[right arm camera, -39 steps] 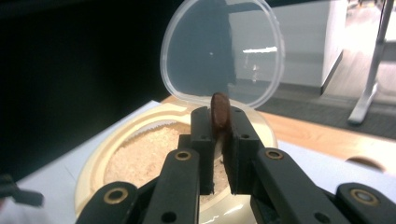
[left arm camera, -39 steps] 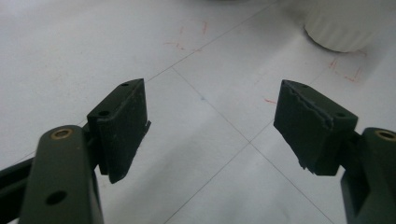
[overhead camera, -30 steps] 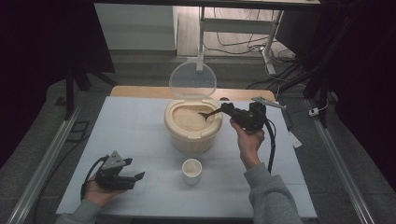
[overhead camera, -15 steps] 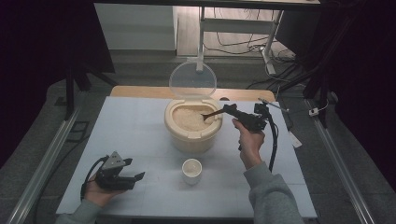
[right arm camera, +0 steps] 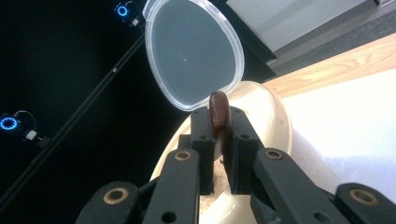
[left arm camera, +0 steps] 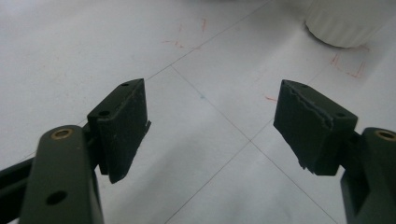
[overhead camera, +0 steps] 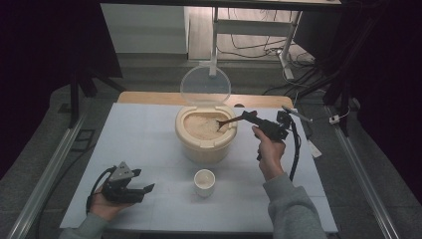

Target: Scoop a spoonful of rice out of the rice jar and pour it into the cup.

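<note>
Right gripper clamped on brown spoon, bowl end over the grain in the cream container; left gripper open, empty, well left of white cup.

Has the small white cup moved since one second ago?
No. The cup stands at the same spot on the table, just in front of the beige container, as in the earlier high views.

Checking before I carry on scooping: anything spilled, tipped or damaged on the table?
No spill shows. The bucket and cup stand upright, the lid hinged open. One oddity: the left hand-held gripper has a chipped, ragged pad edge.
</note>
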A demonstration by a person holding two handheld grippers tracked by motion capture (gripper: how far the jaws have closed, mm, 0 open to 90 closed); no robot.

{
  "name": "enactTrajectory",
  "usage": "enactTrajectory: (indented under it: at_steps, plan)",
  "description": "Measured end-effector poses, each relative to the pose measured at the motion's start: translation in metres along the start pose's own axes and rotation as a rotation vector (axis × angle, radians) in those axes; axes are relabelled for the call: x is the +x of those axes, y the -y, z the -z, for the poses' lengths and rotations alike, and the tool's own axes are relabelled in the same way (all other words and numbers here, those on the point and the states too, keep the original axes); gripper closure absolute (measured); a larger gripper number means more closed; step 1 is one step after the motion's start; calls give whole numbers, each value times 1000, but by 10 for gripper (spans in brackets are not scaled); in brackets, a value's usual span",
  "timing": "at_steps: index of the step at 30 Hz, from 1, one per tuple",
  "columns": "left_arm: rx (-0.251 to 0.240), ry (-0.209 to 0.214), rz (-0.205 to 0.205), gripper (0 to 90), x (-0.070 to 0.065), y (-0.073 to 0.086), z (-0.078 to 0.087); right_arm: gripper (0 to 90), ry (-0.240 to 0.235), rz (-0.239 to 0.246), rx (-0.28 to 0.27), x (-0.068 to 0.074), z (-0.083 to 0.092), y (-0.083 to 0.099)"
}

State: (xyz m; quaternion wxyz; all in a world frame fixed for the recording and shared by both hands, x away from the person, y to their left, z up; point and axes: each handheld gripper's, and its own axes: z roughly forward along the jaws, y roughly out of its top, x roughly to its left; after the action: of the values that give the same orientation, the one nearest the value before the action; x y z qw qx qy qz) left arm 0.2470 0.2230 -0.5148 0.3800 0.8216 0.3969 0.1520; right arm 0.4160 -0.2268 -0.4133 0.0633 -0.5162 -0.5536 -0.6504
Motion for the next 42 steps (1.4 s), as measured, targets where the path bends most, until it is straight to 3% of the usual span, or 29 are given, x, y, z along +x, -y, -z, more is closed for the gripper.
enactTrajectory:
  at_steps: [7, 15, 42]
  plan:
    - [2, -2, -2, 255, 0, 0, 0, 827, -23, -67, -9, -7, 4, -1]
    - [6, -5, -7, 256, -1, 0, -1, 826, -42, -102, -27, -9, 8, -3]
    - [13, -7, -16, 256, -1, 0, -2, 827, -82, -142, -31, -7, 16, -6]
